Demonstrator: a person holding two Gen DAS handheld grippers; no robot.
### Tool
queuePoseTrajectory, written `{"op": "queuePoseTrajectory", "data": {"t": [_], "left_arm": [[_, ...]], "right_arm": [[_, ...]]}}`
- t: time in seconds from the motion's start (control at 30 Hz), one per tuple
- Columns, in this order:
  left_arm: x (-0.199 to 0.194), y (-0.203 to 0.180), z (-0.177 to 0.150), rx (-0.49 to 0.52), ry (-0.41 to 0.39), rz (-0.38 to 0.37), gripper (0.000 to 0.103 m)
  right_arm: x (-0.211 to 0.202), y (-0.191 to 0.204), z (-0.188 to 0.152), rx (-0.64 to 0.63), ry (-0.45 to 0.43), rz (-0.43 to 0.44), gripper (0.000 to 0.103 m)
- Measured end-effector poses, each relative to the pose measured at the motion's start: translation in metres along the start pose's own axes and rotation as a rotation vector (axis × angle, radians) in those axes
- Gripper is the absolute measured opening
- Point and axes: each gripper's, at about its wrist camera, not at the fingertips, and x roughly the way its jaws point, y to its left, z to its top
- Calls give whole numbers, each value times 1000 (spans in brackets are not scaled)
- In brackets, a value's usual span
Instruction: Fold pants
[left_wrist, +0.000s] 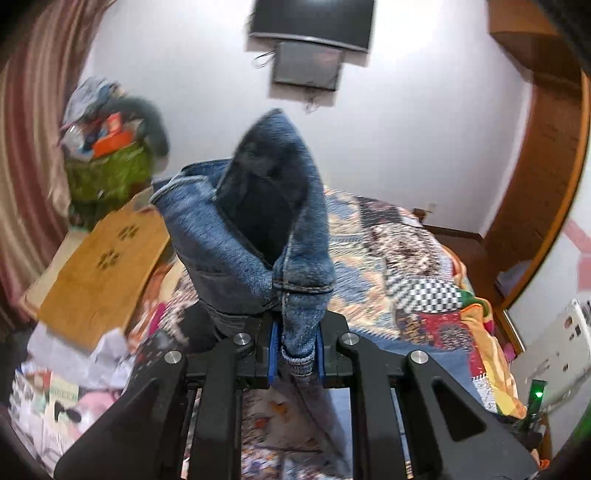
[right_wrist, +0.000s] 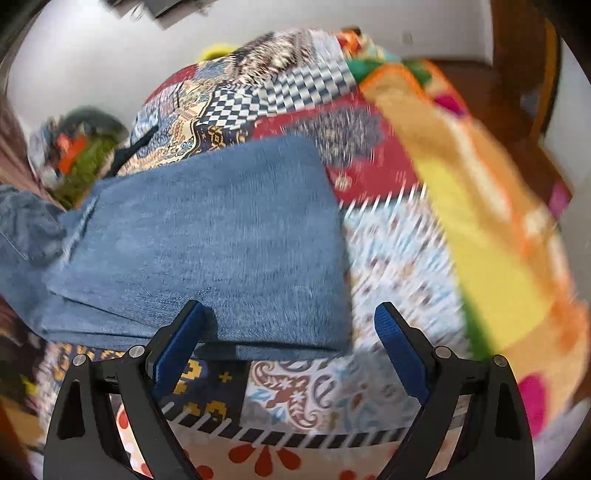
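Bed (left_wrist: 424, 280) with the patchwork quilt (right_wrist: 295, 384) was the reference for everything. At its far left corner: a green laundry basket (left_wrist: 107, 173) heaped with clothes, against the striped curtain (left_wrist: 29, 147). Just right of that, a wooden board (left_wrist: 99, 273) tilted on the bed's left edge. Paper and magazine clutter (left_wrist: 55, 398) lay on the bed's near left corner.

Left tongs (left_wrist: 297, 356) were pressed together, pinching a hem of the jeans (left_wrist: 258, 221); denim bunched up between the blue pads (left_wrist: 273, 350) and stood above the bed, a leg opening gaping toward the wall. On that wall, past the far side of the bed, hung a dark screen (left_wrist: 314, 22) with a smaller one below it.

Right tongs (right_wrist: 290, 334) were spread wide, nothing between the pads (right_wrist: 397, 354). They hovered over the near edge of the folded denim panel, which lay flat on the bed, mid-quilt. Left pad sat right at the fabric's edge; contact unclear, frame blurred. Rest of the jeans trailed off toward the bed's left side.

Right of the bed: wooden door frame (left_wrist: 546, 184).
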Motion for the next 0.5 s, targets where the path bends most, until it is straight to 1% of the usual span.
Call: {"op": "queuePoseTrajectory", "data": {"t": [0.03,0.07,0.13,0.23,0.27,0.33,0.4,0.43,0.47,0.5], "left_arm": [[0,-12,3,15,-6,-13,15],[-1,-27,8,29,-8,-42,15],[3,-47,12,41,-5,-88,15],[11,-82,16,58,15,-165,15],[16,-95,16,63,25,-203,15],[24,-116,13,76,45,-251,15],[34,-138,6,97,80,-298,15],[42,-149,0,105,108,-326,15],[53,-162,-9,112,152,-362,15],[62,-169,-15,116,183,-379,15]], "right_arm": [[2,-2,-1,23,5,25,92],[2,-4,-2,31,-1,38,91],[1,-2,-3,12,-13,45,91],[1,0,-3,5,-10,64,91],[1,1,-3,0,-10,67,91],[1,0,-4,-7,-16,71,91],[1,-2,-5,-3,-21,77,91],[-1,-4,-7,0,-21,79,91],[-2,-5,-8,1,-22,83,90],[-4,-5,-8,1,-22,86,90]]}}
